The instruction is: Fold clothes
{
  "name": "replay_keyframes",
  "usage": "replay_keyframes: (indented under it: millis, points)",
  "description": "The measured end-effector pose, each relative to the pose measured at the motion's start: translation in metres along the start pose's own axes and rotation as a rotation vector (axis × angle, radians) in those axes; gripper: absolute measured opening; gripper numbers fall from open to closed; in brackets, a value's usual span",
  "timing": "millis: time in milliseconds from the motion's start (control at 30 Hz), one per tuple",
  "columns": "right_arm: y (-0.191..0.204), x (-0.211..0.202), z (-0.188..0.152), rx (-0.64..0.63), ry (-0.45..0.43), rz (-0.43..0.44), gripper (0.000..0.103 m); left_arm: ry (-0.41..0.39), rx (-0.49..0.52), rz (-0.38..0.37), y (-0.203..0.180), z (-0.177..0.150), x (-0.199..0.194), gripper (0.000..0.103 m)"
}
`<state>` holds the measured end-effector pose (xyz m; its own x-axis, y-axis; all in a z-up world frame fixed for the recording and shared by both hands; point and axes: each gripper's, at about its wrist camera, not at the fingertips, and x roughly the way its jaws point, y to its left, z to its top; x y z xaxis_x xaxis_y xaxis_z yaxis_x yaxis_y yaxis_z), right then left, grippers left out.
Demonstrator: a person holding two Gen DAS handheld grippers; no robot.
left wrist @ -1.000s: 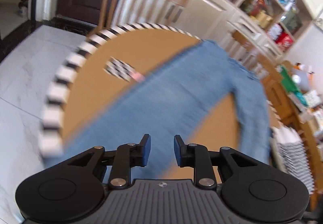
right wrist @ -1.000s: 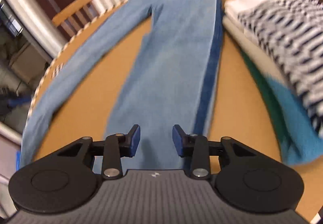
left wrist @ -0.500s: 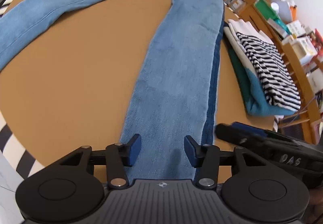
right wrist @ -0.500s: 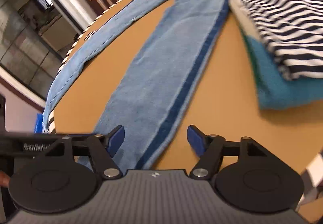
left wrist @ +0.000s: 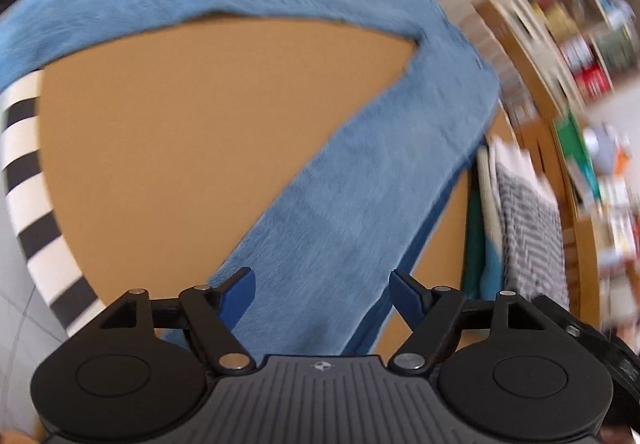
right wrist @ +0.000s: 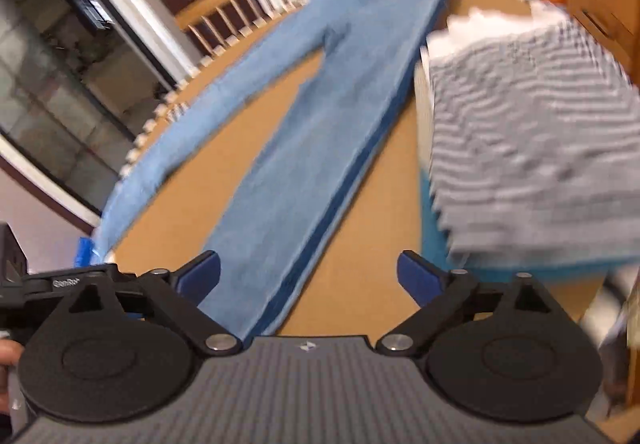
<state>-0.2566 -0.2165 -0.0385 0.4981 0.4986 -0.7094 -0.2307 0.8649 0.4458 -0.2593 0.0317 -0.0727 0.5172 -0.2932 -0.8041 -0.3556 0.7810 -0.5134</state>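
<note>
- Both views have swung since a second ago: my left tongs [left wrist: 322,290] were far out over the splayed leg, and now they sit at the near hem of the straighter leg, with my right tongs [right wrist: 308,276] just beside them.
- Left tongs: jaws opening, already wide. The hem cloth lies below and between the blue pads, but nothing is gripped.
- Right tongs: jaws opening too, close to their widest, and empty. The left pad hangs over the hem's dark-seamed edge, the right pad over bare board.
- The pair of light blue denim jeans [right wrist: 320,131] lies flat on the round tan surface [left wrist: 168,131] with its black-and-white striped rim. One leg runs from the near hem up to the waist at the far edge; the other splays away to the left.
- A stack of folded clothes, topped by a grey-and-white striped garment [right wrist: 532,147] over a teal one, sits just right of the jeans, apart from them.
- My reading: both tongs are being readied to take the near hem. The legs are not yet laid together, so folding has barely begun.
- Motion blur hides the hem's exact edge, so I cannot tell how the layers sit there.
</note>
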Motion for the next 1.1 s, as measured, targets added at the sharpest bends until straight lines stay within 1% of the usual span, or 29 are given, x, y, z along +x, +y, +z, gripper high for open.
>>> replay_keyframes:
  millis: [67, 100, 133, 200, 267, 367, 467, 533, 567, 633, 667, 733, 767, 833, 933, 1033, 1100]
  points:
    - [-0.024, -0.013, 0.022, 0.000, -0.013, 0.063, 0.100, -0.085, -0.088, 0.034, -0.012, -0.009, -0.012, 0.077]
    - [-0.037, -0.019, 0.034, 0.004, -0.017, 0.097, 0.100, -0.129, -0.143, 0.042, -0.021, -0.016, -0.017, 0.079]
    - [-0.051, -0.025, 0.046, 0.015, -0.023, 0.132, 0.100, -0.172, -0.204, 0.047, -0.029, -0.025, -0.022, 0.081]
    - [-0.081, -0.039, 0.067, 0.065, -0.060, 0.197, 0.100, -0.246, -0.338, 0.043, -0.043, -0.044, -0.030, 0.081]
    - [-0.109, -0.045, 0.085, 0.145, -0.106, 0.248, 0.100, -0.277, -0.456, 0.032, -0.055, -0.062, -0.031, 0.081]
    - [-0.138, -0.036, 0.114, 0.229, -0.125, 0.308, 0.100, -0.327, -0.605, 0.029, -0.067, -0.084, -0.031, 0.081]
    - [-0.150, -0.018, 0.144, 0.234, -0.130, 0.290, 0.100, -0.343, -0.743, -0.015, -0.067, -0.095, -0.026, 0.081]
    - [-0.152, -0.007, 0.160, 0.230, -0.143, 0.277, 0.100, -0.344, -0.815, -0.052, -0.064, -0.096, -0.017, 0.081]
    - [-0.154, 0.000, 0.168, 0.243, -0.136, 0.271, 0.100, -0.341, -0.857, -0.061, -0.063, -0.097, -0.010, 0.081]
    - [-0.165, 0.016, 0.184, 0.303, -0.093, 0.265, 0.100, -0.331, -0.945, -0.090, -0.062, -0.102, 0.009, 0.081]
    - [-0.172, 0.024, 0.192, 0.336, -0.069, 0.264, 0.099, -0.326, -0.970, -0.107, -0.063, -0.104, 0.016, 0.081]
    - [-0.191, 0.038, 0.210, 0.406, -0.037, 0.242, 0.099, -0.319, -1.012, -0.110, -0.065, -0.109, 0.029, 0.080]
    - [-0.202, 0.045, 0.219, 0.433, -0.023, 0.230, 0.098, -0.330, -1.035, -0.110, -0.066, -0.113, 0.032, 0.080]
    - [-0.218, 0.059, 0.238, 0.441, -0.019, 0.220, 0.098, -0.381, -1.080, -0.100, -0.067, -0.123, 0.034, 0.080]
    - [-0.236, 0.093, 0.267, 0.420, -0.004, 0.222, 0.097, -0.502, -1.187, -0.090, -0.069, -0.139, 0.036, 0.080]
    - [-0.254, 0.138, 0.296, 0.429, 0.043, 0.255, 0.093, -0.629, -1.314, -0.124, -0.075, -0.157, 0.046, 0.080]
    - [-0.266, 0.167, 0.309, 0.456, 0.085, 0.251, 0.092, -0.710, -1.401, -0.161, -0.080, -0.170, 0.056, 0.080]
